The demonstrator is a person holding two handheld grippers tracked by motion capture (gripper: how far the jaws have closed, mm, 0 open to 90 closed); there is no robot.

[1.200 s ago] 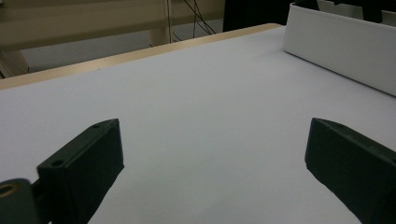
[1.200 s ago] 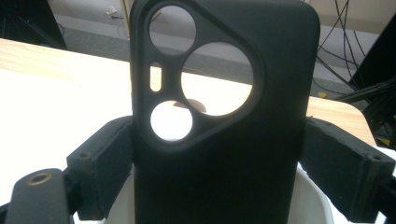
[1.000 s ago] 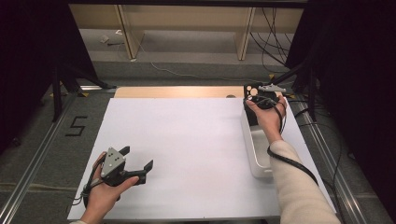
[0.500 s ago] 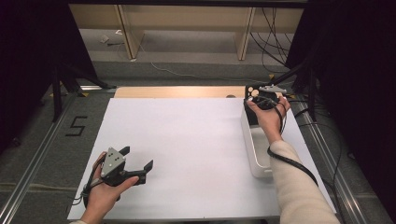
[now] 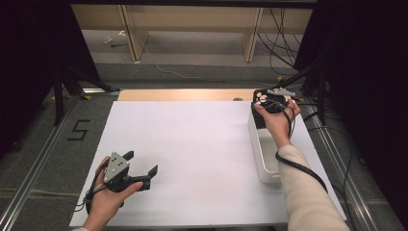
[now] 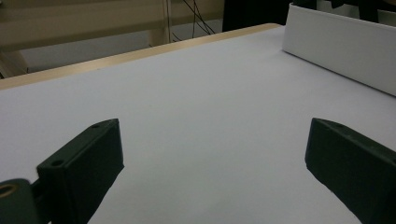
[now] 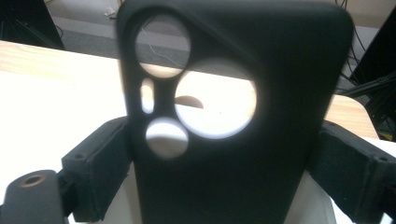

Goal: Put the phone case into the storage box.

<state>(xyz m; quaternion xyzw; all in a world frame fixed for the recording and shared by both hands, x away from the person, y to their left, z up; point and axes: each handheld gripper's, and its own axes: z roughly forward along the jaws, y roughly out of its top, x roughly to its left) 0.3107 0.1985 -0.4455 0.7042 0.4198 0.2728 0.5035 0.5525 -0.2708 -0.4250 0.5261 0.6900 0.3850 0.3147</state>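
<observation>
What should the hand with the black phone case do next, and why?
Probably lift the phone case up and away from the white box. The right gripper has it between its jaws at the box's far end, and the white mat beside the box is bare, while the left gripper waits open.

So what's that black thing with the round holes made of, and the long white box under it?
The black phone case looks like soft matte plastic or silicone: dull, with no glare and cleanly cut camera holes. The right tool grips its sides. The white box seems smooth rigid plastic, perhaps coated card: thin, straight walls with an even, slightly satin face.
</observation>
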